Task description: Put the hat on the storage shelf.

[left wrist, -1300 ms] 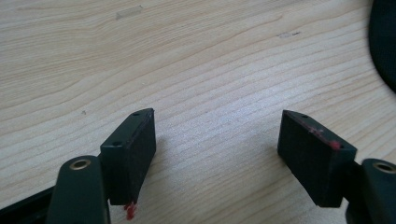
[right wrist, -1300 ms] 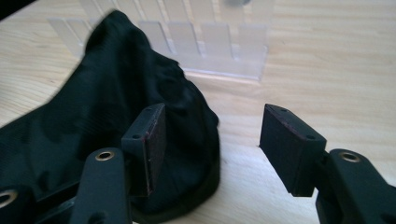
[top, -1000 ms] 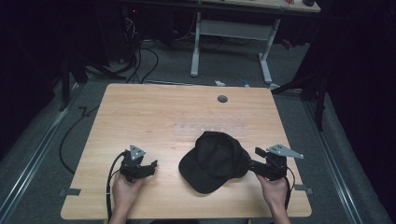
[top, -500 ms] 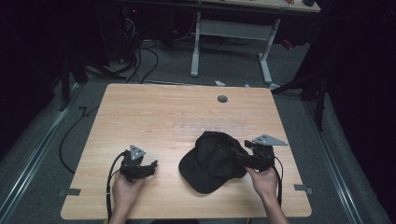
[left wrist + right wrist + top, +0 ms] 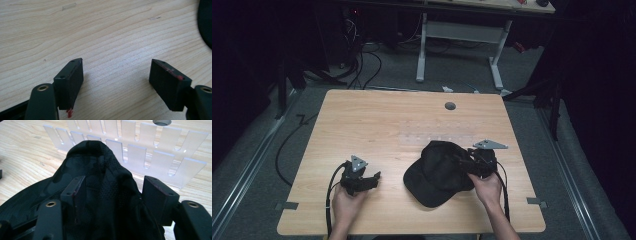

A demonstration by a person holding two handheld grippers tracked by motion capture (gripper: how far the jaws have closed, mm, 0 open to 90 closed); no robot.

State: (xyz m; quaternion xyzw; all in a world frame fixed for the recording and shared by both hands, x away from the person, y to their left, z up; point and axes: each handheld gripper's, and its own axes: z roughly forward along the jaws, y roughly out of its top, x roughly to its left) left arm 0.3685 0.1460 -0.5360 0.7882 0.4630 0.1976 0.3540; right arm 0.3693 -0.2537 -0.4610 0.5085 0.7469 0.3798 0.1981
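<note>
black fabric, partly mesh, makes up the cap (image 5: 439,172) that lies on the near right part of the wooden table (image 5: 377,125), its crown bunched up and its brim toward the near edge. in the right gripper view the cap (image 5: 100,195) rises as a crumpled fold straight between the two black jaws, with its brim spreading low to the left.

the right gripper (image 5: 479,162) sits at the cap's right side, held in the person's right hand (image 5: 487,189). its jaws have just been closing a little with the cap's fabric between them; they stand wide on either side of the fold, and i cannot tell whether the pads actually press on the cloth.

behind the cap, flat on the wood, lies a clear plastic sheet with slots (image 5: 155,152), and beyond it a round grey grommet (image 5: 450,106) is set into the tabletop.

the left gripper (image 5: 374,178) rests near the table's front left, well apart from the cap, in the left hand (image 5: 344,202). its jaws are spread wide with only bare wood (image 5: 105,37) between them, and the cap's dark edge (image 5: 205,22) shows at the far right of its view.
</note>
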